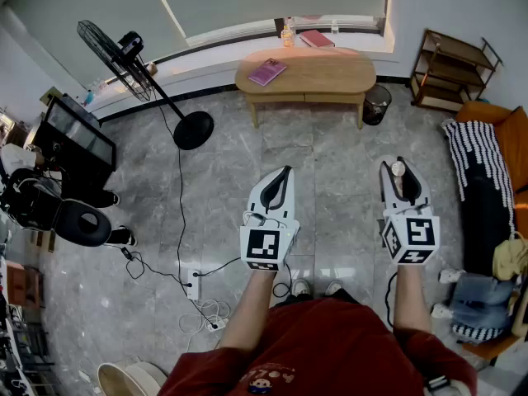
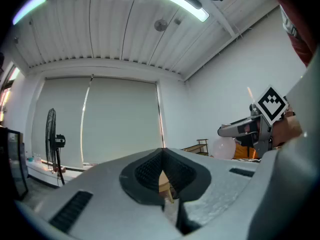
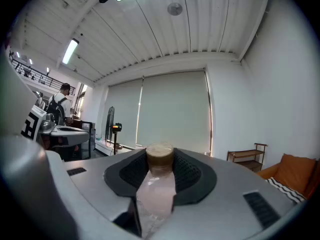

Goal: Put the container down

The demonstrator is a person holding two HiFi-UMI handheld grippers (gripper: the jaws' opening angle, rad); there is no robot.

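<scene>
I read the right gripper (image 3: 160, 151) clamped on the container (image 3: 156, 194): long axis level along the jaws, cap forward. Left gripper (image 2: 163, 156): jaws together, empty.

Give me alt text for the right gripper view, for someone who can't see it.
The right gripper, held level, is shut on a small clear container with a tan cap. Beyond it are drawn window blinds, a standing fan, a wooden shelf and an orange sofa.
</scene>
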